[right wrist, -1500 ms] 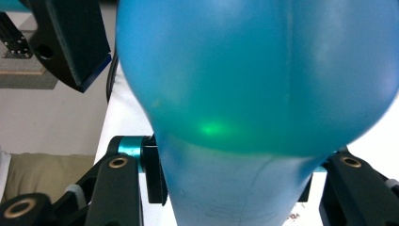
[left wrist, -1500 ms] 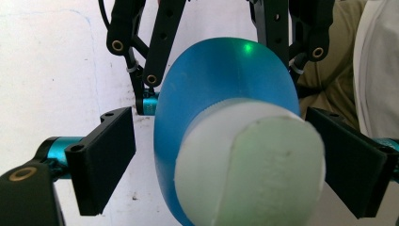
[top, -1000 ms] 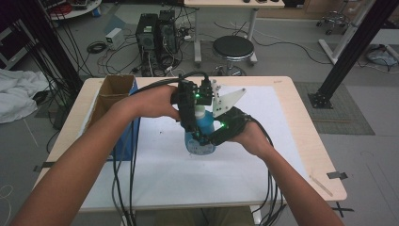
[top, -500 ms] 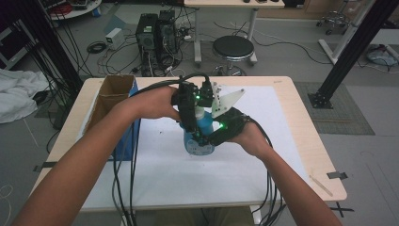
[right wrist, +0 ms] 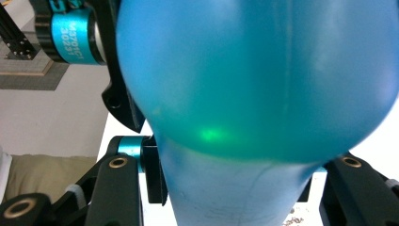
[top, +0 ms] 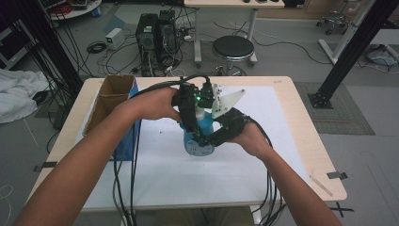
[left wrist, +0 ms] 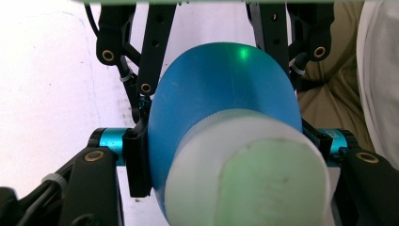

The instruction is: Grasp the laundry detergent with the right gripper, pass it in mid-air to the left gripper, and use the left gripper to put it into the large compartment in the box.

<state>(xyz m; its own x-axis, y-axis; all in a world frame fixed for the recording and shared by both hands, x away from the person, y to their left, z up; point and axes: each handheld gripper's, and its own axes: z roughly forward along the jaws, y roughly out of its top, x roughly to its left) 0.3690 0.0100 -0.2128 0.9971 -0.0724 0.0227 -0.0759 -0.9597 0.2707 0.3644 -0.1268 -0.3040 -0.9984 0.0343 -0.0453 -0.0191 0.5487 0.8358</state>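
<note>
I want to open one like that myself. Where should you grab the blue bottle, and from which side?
Grab the blue bottle at two places. The right gripper clamps its narrower waist from the side, below the round bulge. The left gripper has just closed from above at the neck, by the white cap. The narrow parts probably slip less than the bulge.

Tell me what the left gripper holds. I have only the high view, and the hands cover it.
Observer: The left gripper has just been closing its jaws. They now press both sides of a blue bottle, right behind its white cap.
Operator: Now report the right gripper.
Observer: The right gripper is shut on the same bottle, clamping a narrower blue part next to the wide bulge.
Operator: Check the cap.
Observer: In the left gripper view the cap sits on the bottle, with its flat top facing the camera.
</note>
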